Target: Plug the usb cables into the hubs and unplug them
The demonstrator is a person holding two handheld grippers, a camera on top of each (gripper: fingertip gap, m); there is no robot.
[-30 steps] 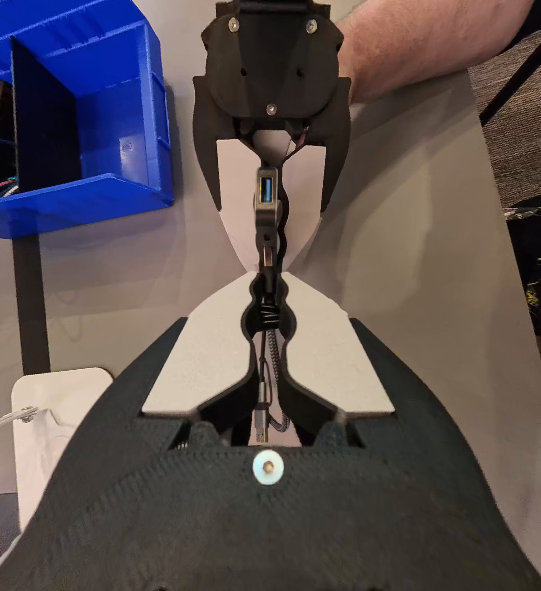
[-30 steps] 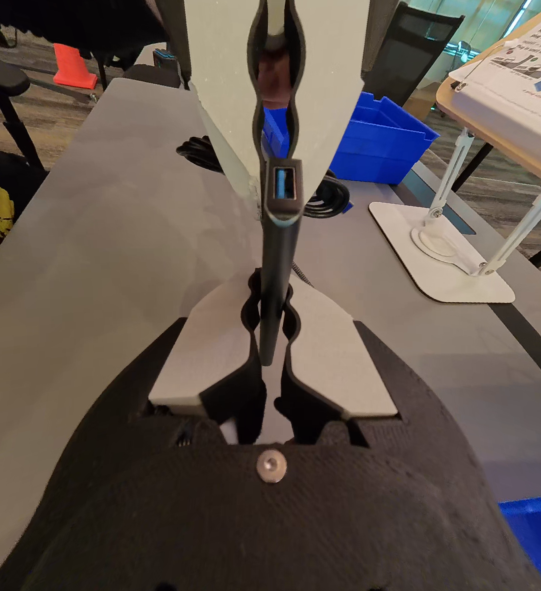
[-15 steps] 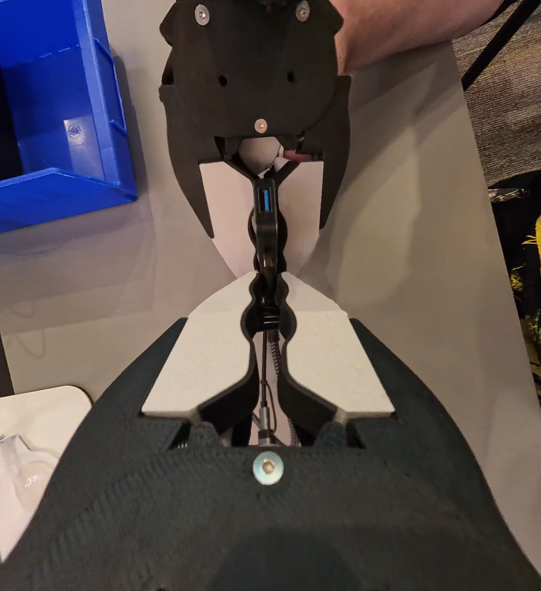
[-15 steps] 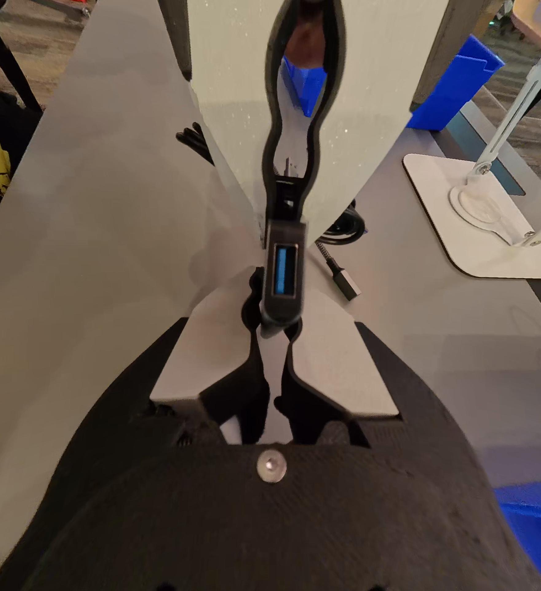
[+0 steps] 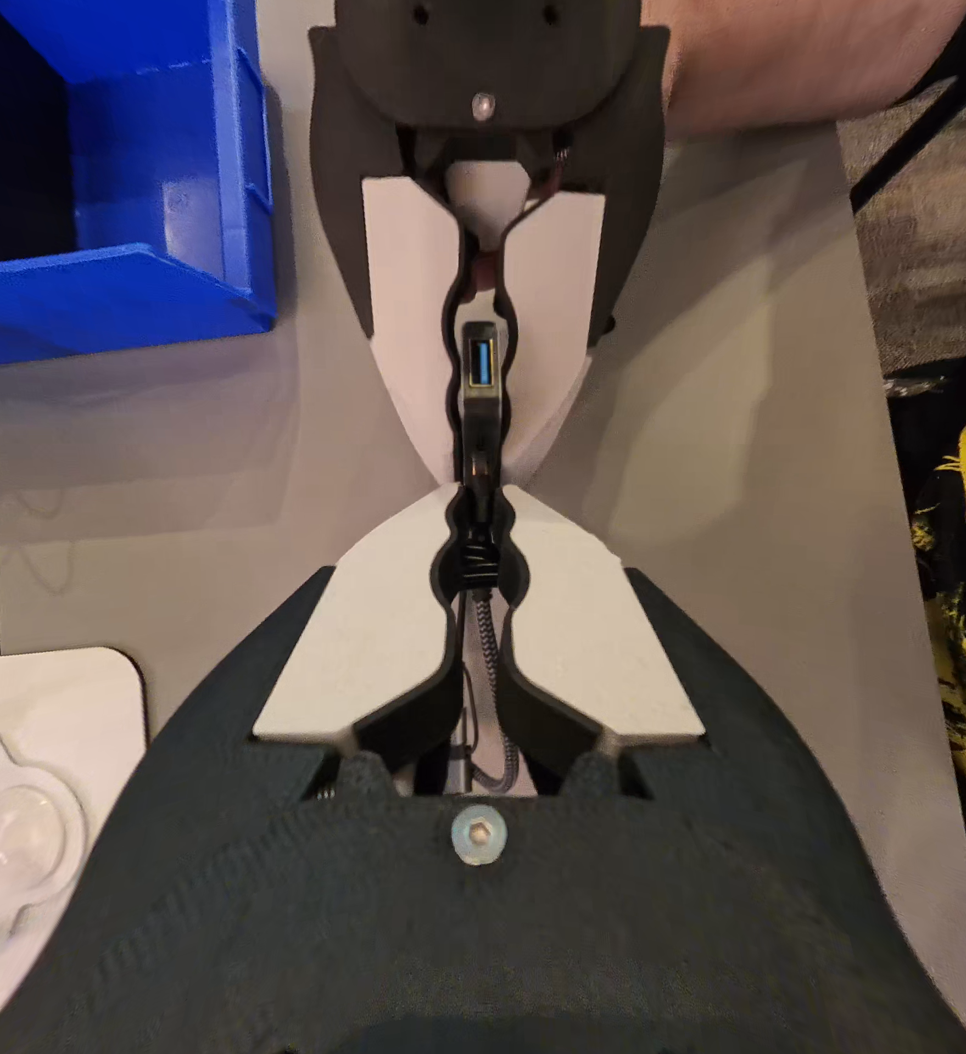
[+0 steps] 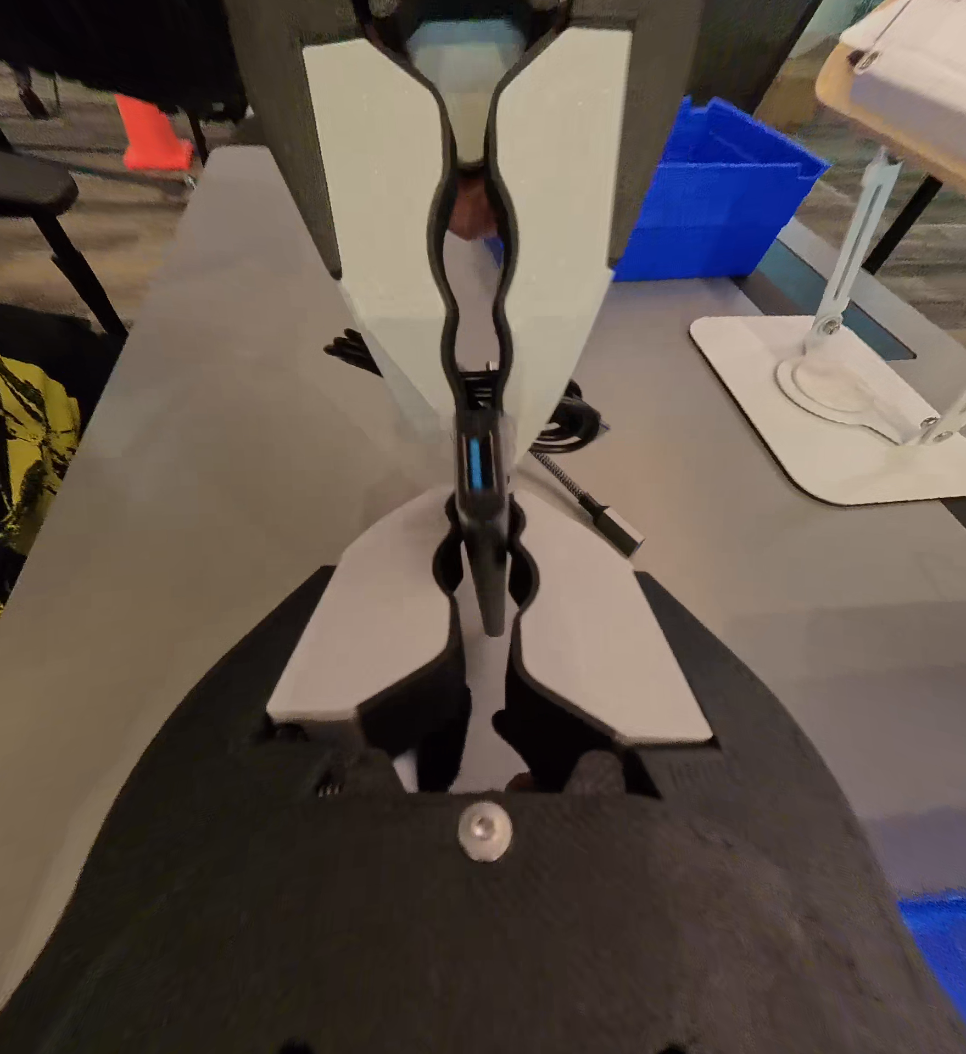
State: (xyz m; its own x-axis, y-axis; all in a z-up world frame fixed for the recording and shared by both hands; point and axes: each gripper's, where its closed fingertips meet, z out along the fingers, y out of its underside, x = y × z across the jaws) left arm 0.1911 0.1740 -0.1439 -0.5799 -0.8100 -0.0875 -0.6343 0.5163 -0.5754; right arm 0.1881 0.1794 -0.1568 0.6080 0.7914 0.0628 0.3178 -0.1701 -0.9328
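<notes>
USB hub (image 6: 483, 547), a slim dark bar with a blue-lined port on its end, is held up above the grey tabletop (image 6: 195, 456) between the two tongs, which face each other tip to tip. The right tongs (image 6: 483, 513) are clamped on the hub's body, their white fingers (image 6: 389, 576) pressing both of its narrow sides. The left tongs (image 5: 480, 502) are clamped on a black cable plug (image 5: 479, 530) with a ribbed strain relief, and that plug meets the near end of the hub; whether it is fully seated cannot be told, since the joint sits right at the fingertips and is blurred. A grey braided cable (image 5: 486, 639) runs back from the plug between the left fingers. On the tabletop just right of the hub lies another braided cable with a loose metal connector (image 6: 620, 527), and behind it a coil of black cord (image 6: 574, 425), partly hidden by the left tongs. A blue bin (image 6: 714, 211) stands farther back, and a white stand base (image 6: 868, 456) with thin metal legs sits to the right, well apart from the hub. A forearm (image 5: 783, 63) shows behind the right tongs in the left wrist view. Off the table edge lies yellow-and-black fabric (image 6: 7, 433), and an orange cone (image 6: 152, 137) stands on the floor beyond.
</notes>
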